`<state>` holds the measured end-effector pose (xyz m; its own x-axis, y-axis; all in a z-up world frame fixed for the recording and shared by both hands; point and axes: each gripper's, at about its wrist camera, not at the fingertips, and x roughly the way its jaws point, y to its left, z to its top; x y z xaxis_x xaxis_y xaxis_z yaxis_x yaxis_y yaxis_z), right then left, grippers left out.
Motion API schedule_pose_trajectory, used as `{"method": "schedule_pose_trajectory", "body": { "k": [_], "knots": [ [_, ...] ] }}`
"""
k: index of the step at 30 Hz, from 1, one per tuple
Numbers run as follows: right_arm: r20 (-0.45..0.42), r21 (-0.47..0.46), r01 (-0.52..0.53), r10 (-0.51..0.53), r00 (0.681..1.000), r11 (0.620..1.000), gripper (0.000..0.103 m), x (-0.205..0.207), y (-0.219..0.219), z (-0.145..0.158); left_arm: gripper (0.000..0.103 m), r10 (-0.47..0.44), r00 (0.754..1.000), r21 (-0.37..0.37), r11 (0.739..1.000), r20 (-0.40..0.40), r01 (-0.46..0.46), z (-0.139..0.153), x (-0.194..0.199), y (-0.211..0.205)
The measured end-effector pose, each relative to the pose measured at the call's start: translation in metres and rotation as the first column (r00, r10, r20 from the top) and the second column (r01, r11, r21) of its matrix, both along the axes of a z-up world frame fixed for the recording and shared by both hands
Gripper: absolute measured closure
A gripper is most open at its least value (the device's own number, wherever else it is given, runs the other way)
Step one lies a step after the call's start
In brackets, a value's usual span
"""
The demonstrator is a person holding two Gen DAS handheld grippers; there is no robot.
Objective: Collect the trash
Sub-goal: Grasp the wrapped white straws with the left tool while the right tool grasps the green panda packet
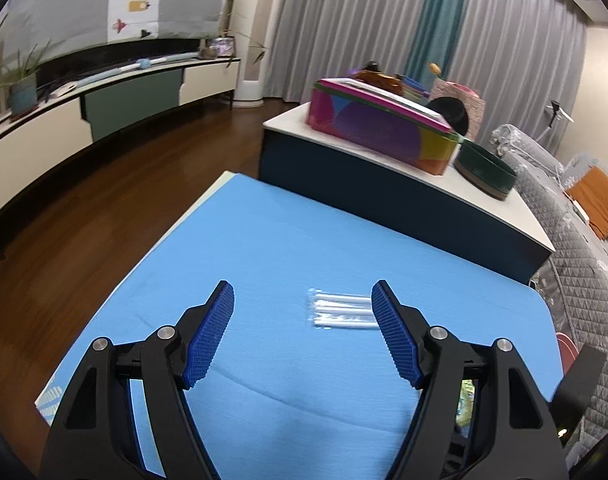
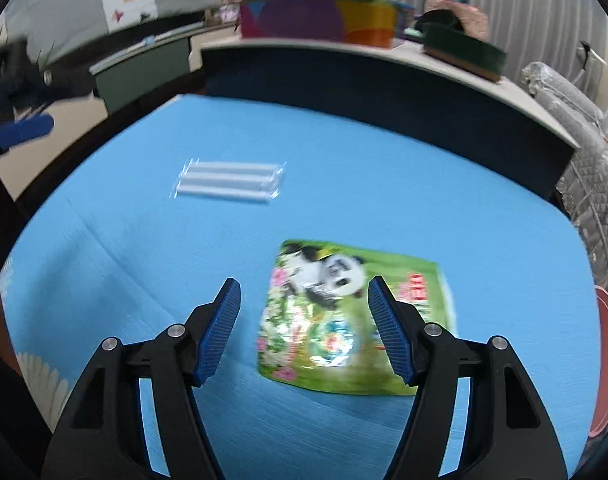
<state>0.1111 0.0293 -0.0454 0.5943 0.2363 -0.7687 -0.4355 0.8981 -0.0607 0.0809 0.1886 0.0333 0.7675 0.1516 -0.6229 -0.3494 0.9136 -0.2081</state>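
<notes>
Nearest to the right camera, the right tool (image 2: 304, 292) is hanging over the blue desk (image 2: 464, 200) with its jaws spread wide, and it is gripping nothing. The green panda wrapper (image 2: 336, 312) is lying flat on the desk directly under and between the two blue pads (image 2: 219, 332). The right pad is covering the wrapper's right part in this view; I cannot tell if it is touching it. The wrapper's long axis is running roughly away from the camera, so the jaws are standing across its shorter side.

The left tool (image 1: 303, 300) is also wide open and is holding nothing. It is hovering above the desk. A clear straw packet (image 1: 340, 312) is lying a little ahead of it and toward its right pad, with one end disappearing behind that pad. The packet's long axis is running left to right, almost along the line between the pads, not across it.

In the right view the packet (image 2: 227, 182) is lying farther out, ahead and to the left of the wrapper, well apart from it. So the right tool seems nearer to the wrapper and the left tool nearer to the packet.

Farther away, a higher white desk is carrying a colourful box (image 1: 380, 128) and a green bowl (image 1: 486, 170).
</notes>
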Motion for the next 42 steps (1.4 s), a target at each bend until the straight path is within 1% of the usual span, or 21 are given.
{"method": "schedule_pose_trajectory", "body": {
  "k": [1, 2, 4, 5, 6, 9, 10, 11, 12, 15, 21, 26, 28, 31, 33, 35, 36, 37, 39, 40, 42],
  "knots": [
    [0.002, -0.04, 0.008, -0.008, 1.0, 0.999, 0.038, 0.0, 0.002, -0.005, 0.034, 0.005, 1.0, -0.004, 1.0, -0.003, -0.005, -0.002, 0.0, 0.002],
    [-0.001, -0.058, 0.014, -0.014, 1.0, 0.998, 0.038, 0.0, 0.002, -0.007, 0.034, 0.011, 1.0, -0.008, 1.0, -0.01, -0.011, -0.004, 0.001, 0.005],
    [0.009, -0.081, 0.025, -0.025, 1.0, 0.996, 0.045, -0.002, -0.002, -0.01, 0.034, 0.014, 1.0, -0.022, 1.0, -0.021, -0.014, -0.009, 0.005, 0.007],
    [0.015, -0.089, 0.03, -0.029, 0.999, 0.996, 0.05, -0.002, -0.005, -0.01, 0.035, 0.01, 1.0, -0.031, 0.999, -0.029, -0.011, -0.012, 0.008, 0.006],
    [0.021, -0.098, 0.035, -0.033, 0.999, 0.995, 0.062, -0.001, -0.008, -0.01, 0.035, 0.004, 0.999, -0.034, 0.999, -0.039, -0.005, -0.015, 0.011, 0.004],
    [0.019, -0.081, 0.053, -0.051, 0.999, 0.995, 0.078, 0.001, -0.022, -0.008, 0.036, -0.014, 0.998, -0.027, 1.0, -0.064, 0.012, -0.024, 0.021, -0.004],
    [0.014, -0.071, 0.055, -0.054, 0.998, 0.996, 0.08, 0.002, -0.028, -0.007, 0.036, -0.022, 0.997, -0.028, 0.999, -0.072, 0.02, -0.029, 0.026, -0.008],
    [0.012, -0.066, 0.057, -0.056, 0.998, 0.996, 0.09, 0.003, -0.032, -0.007, 0.036, -0.027, 0.997, -0.029, 0.999, -0.078, 0.025, -0.032, 0.029, -0.01],
    [0.017, -0.057, 0.063, -0.062, 0.998, 0.996, 0.092, 0.004, -0.037, -0.005, 0.036, -0.033, 0.996, -0.031, 0.999, -0.086, 0.031, -0.036, 0.033, -0.013],
    [0.015, -0.026, 0.077, -0.076, 0.997, 0.997, 0.097, 0.006, -0.053, -0.001, 0.036, -0.046, 0.993, -0.047, 0.998, -0.107, 0.042, -0.047, 0.043, -0.019],
    [0.031, 0.034, 0.096, -0.097, 0.995, 0.995, 0.099, 0.007, -0.082, 0.013, 0.036, -0.037, 0.989, -0.074, 0.997, -0.143, 0.027, -0.072, 0.072, -0.02],
    [0.069, 0.078, 0.094, -0.099, 0.993, 0.993, 0.099, 0.005, -0.097, 0.029, 0.037, -0.031, 0.982, -0.082, 0.996, -0.184, 0.016, -0.087, 0.093, -0.017],
    [0.067, 0.095, 0.091, -0.098, 0.993, 0.991, 0.1, 0.005, -0.101, 0.031, 0.037, -0.041, 0.974, -0.073, 0.997, -0.223, 0.026, -0.093, 0.1, -0.019],
    [0.069, 0.101, 0.09, -0.098, 0.993, 0.991, 0.1, 0.006, -0.103, 0.033, 0.037, -0.045, 0.972, -0.048, 0.998, -0.231, 0.035, -0.093, 0.102, -0.025],
    [0.071, 0.104, 0.092, -0.1, 0.992, 0.99, 0.1, 0.005, -0.103, 0.034, 0.044, -0.07, 0.972, -0.047, 0.997, -0.225, 0.061, -0.091, 0.101, -0.031],
    [0.075, 0.108, 0.092, -0.101, 0.992, 0.99, 0.1, 0.005, -0.104, 0.037, 0.068, -0.097, 0.97, -0.038, 0.995, -0.225, 0.09, -0.09, 0.1, -0.038],
    [0.078, 0.112, 0.094, -0.103, 0.992, 0.989, 0.1, 0.005, -0.105, 0.039, 0.075, -0.112, 0.968, -0.037, 0.994, -0.224, 0.106, -0.09, 0.099, -0.041],
    [0.08, 0.116, 0.095, -0.104, 0.991, 0.989, 0.1, 0.004, -0.106, 0.041, 0.089, -0.126, 0.966, -0.04, 0.992, -0.224, 0.12, -0.09, 0.098, -0.044],
    [0.091, 0.122, 0.096, -0.108, 0.99, 0.988, 0.1, 0.003, -0.108, 0.046, 0.095, -0.145, 0.966, -0.039, 0.989, -0.215, 0.14, -0.087, 0.094, -0.05],
    [0.095, 0.125, 0.097, -0.109, 0.989, 0.987, 0.1, 0.003, -0.109, 0.048, 0.103, -0.156, 0.967, -0.043, 0.988, -0.202, 0.15, -0.084, 0.09, -0.052],
    [0.106, 0.133, 0.1, -0.114, 0.988, 0.986, 0.101, 0.001, -0.112, 0.054, 0.103, -0.172, 0.969, -0.049, 0.985, -0.178, 0.166, -0.077, 0.085, -0.056]
  ]
}}
